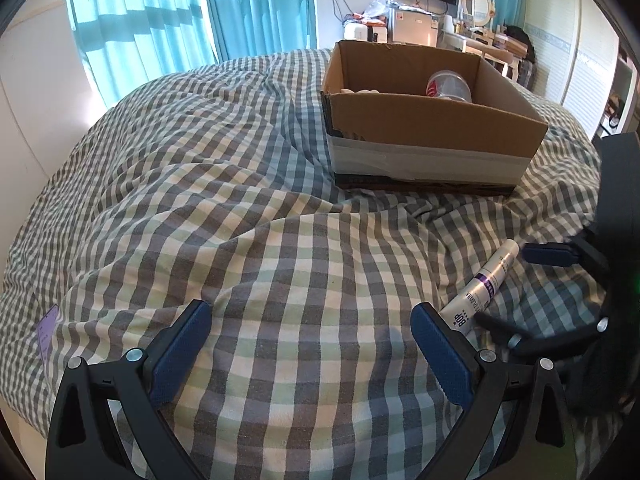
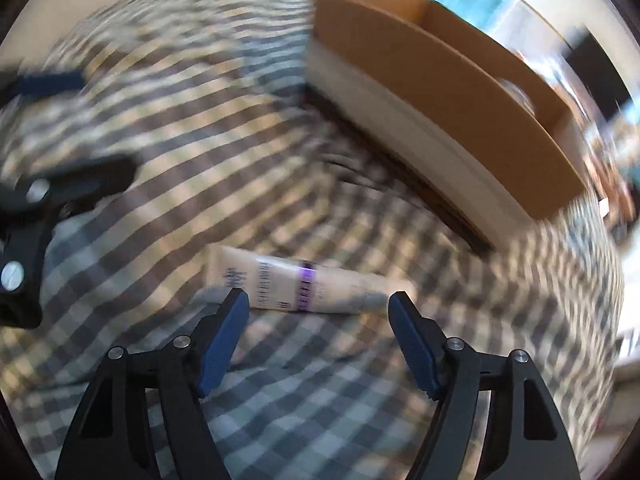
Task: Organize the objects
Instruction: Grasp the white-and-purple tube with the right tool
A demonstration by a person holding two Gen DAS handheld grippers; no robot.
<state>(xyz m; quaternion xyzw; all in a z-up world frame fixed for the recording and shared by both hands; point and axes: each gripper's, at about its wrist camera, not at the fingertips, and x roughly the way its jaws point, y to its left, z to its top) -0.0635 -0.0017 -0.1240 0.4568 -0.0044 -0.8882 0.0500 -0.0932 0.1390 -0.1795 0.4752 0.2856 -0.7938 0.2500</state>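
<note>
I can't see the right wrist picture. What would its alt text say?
A blurred fisheye view looks down at the open right gripper above a white tube with a purple band, which lies on a checked bedspread. An open cardboard box sits beyond it, and part of the left gripper shows at the left edge.

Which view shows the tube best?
Left wrist: the tube is sharp, its print legible, though the left jaw hides its lower end. Right wrist shows the whole tube, but blurred.
</note>
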